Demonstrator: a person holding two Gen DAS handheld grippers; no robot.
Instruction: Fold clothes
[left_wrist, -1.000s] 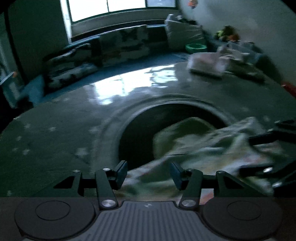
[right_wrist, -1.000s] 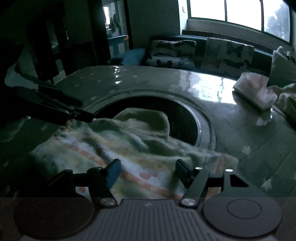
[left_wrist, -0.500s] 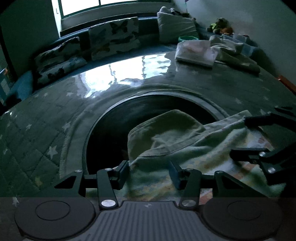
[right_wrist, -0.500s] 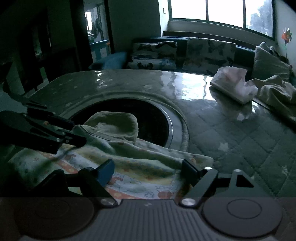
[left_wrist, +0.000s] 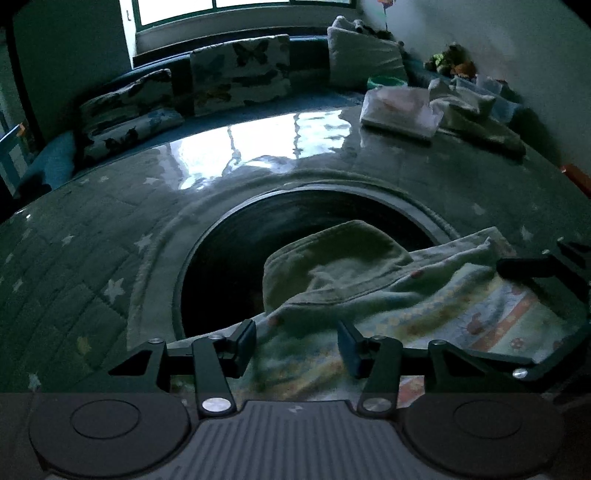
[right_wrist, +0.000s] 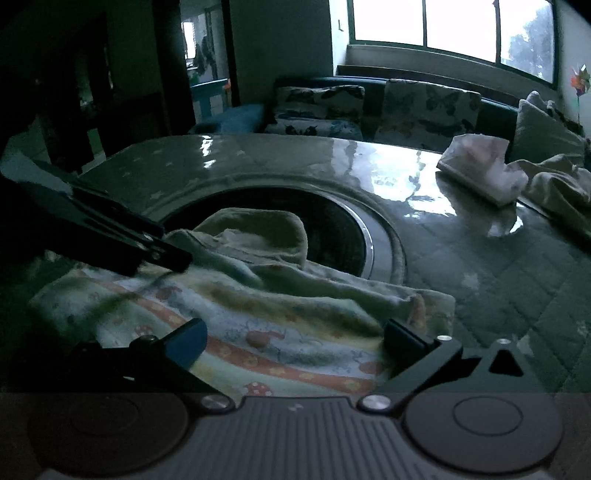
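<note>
A pale hooded baby garment (left_wrist: 369, 280) with orange printed stripes lies crumpled on the table, its hood hanging over the rim of a dark round recess (left_wrist: 295, 229). My left gripper (left_wrist: 297, 347) hovers at the garment's near edge, jaws half apart, cloth under the gap and no pad pressing on it. In the right wrist view the right gripper (right_wrist: 295, 341) stands over the striped part of the garment (right_wrist: 258, 295). Its jaws are opening wide, with the cloth lying loose between them. The left gripper's fingers (right_wrist: 122, 236) reach in from the left onto the cloth.
The table (left_wrist: 92, 266) has a glossy quilted cover with stars. A folded pale pile (left_wrist: 399, 107) and a crumpled garment (left_wrist: 480, 122) sit at its far right. A sofa with butterfly cushions (left_wrist: 240, 70) runs behind, under a window.
The right gripper's jaws have spread much wider. The garment, lifted and bunched a second ago, now lies lower and flatter. The left jaws keep the same gap.
</note>
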